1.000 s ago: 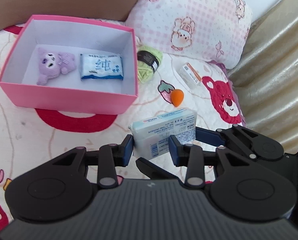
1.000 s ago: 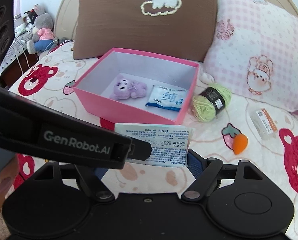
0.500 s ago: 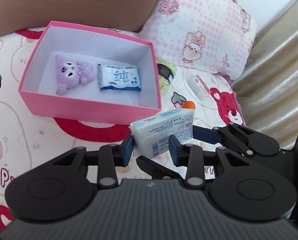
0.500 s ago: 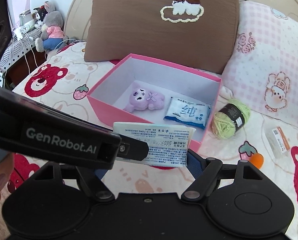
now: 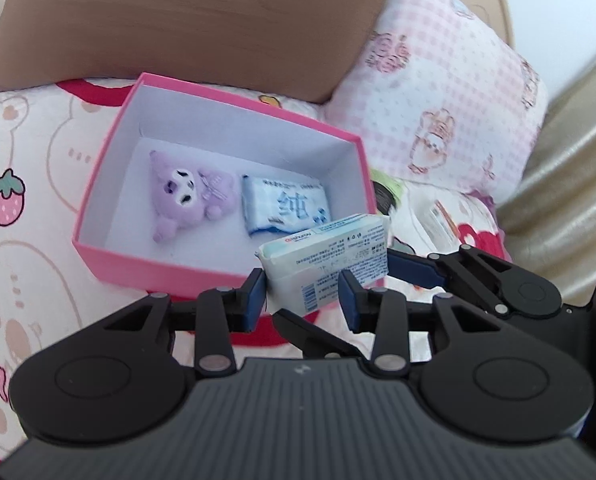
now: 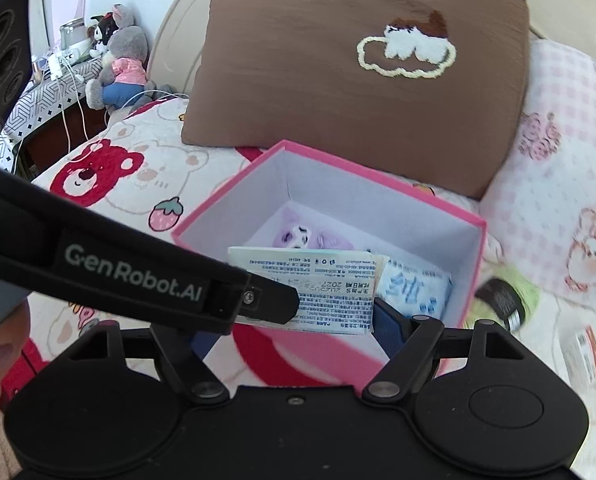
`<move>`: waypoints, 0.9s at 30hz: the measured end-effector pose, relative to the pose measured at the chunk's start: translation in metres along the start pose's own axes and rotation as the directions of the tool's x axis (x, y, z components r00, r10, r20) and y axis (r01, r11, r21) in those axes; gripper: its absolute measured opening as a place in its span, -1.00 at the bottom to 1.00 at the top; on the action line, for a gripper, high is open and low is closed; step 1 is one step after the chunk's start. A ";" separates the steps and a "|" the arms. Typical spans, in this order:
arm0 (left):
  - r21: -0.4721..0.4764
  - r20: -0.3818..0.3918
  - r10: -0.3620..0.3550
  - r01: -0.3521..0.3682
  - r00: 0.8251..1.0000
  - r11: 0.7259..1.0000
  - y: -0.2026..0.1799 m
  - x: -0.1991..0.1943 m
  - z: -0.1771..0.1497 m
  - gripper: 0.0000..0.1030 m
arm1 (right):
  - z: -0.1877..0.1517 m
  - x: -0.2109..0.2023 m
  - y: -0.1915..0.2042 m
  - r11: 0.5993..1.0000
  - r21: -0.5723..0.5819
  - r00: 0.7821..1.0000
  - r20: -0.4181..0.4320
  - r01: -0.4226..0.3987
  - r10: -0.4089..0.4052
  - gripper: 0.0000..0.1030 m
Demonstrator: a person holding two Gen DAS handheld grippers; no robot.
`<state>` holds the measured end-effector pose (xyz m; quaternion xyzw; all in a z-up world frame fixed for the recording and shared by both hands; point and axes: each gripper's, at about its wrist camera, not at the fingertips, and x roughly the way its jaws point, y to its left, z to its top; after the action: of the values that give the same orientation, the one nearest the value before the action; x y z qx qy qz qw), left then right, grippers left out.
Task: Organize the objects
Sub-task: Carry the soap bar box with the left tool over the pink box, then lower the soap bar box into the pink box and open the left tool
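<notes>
**Two grippers carry one tissue pack over the pink box**

Left wrist view: the left gripper (image 5: 302, 294) has its two blue pads set narrowly against a single white tissue pack (image 5: 330, 258), one pad on each side of its lower end. A blue finger of the right gripper (image 5: 412, 270) meets the pack's right edge. The pack hangs just above the near right corner of one pink box (image 5: 98, 196). Two things lie on the box floor, side by side: one purple plush (image 5: 190, 194) and one blue wipes packet (image 5: 286, 208). Behind the box lean two pillows, one brown pillow (image 5: 186, 20) and one pink checked pillow (image 5: 450, 92).

Right wrist view: the right gripper (image 6: 298, 324) spans the tissue pack (image 6: 330, 292) along its length, jaws fairly wide and gripping its ends; the left pad is hidden behind the left gripper's arm. The pack sits over the box's (image 6: 226, 212) near wall. To the right lie one green yarn ball (image 6: 506, 292) and one small carton (image 6: 582, 352), both blurred.
</notes>
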<state>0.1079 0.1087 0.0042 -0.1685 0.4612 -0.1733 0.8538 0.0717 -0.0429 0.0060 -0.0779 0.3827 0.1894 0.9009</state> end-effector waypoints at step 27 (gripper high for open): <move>-0.139 -0.226 0.090 -0.123 0.970 0.983 0.073 0.142 0.042 -0.27 | 0.014 0.155 -0.065 0.966 0.236 0.939 -0.296 -0.106 0.175 0.32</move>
<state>0.2265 0.1149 -0.1103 -0.1882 0.5724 -0.1089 0.7906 0.2057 -0.0552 -0.0958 0.0192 0.5442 0.1959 0.8156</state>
